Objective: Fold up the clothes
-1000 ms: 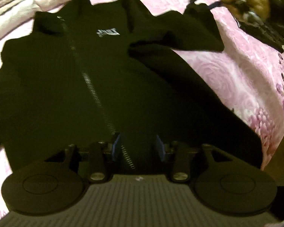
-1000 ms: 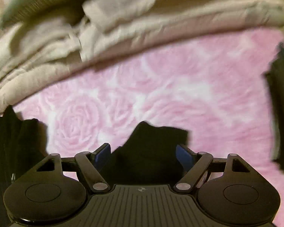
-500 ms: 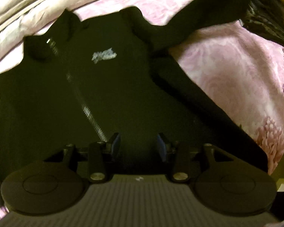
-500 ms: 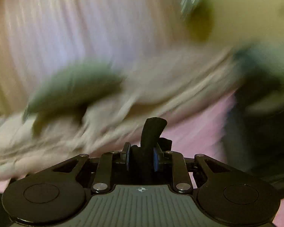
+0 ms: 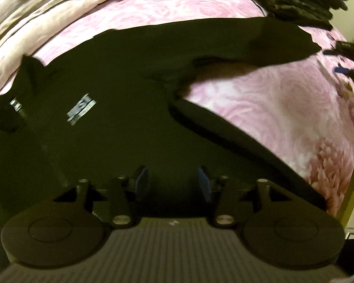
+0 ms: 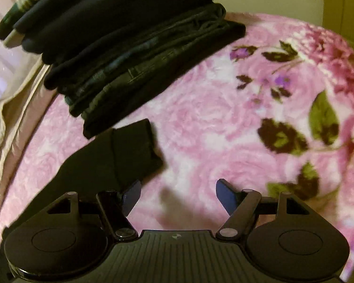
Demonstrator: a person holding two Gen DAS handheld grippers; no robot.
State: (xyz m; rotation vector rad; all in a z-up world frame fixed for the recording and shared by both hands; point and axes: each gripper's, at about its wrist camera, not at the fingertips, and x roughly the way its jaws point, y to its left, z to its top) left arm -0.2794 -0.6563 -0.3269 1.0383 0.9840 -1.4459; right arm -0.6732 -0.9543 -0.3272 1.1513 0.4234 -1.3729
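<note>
Both grippers gape empty: left gripper (image 5: 171,180) over the black zip jacket (image 5: 111,127); right gripper (image 6: 177,194) by its outstretched sleeve cuff (image 6: 135,151). Pinch the cuff squarely, keeping the sleeve flat.

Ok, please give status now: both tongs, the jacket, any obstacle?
Left tongs open above black jacket. Right tongs open, empty, beside the sleeve cuff. Sleeve stretched out on pink blanket. Stack of folded clothes close behind cuff.

Each handheld unit is matte black plastic. The left gripper (image 5: 170,181) has a ribbed grey-black top plate with a small white mark at its front edge, 2 round discs with a circular inset at either side, and silver screws on the linkage arms. Its fingers (image 5: 140,180) carry blue pads. The right gripper (image 6: 178,194) matches it, with blue-padded fingers (image 6: 225,197).
</note>
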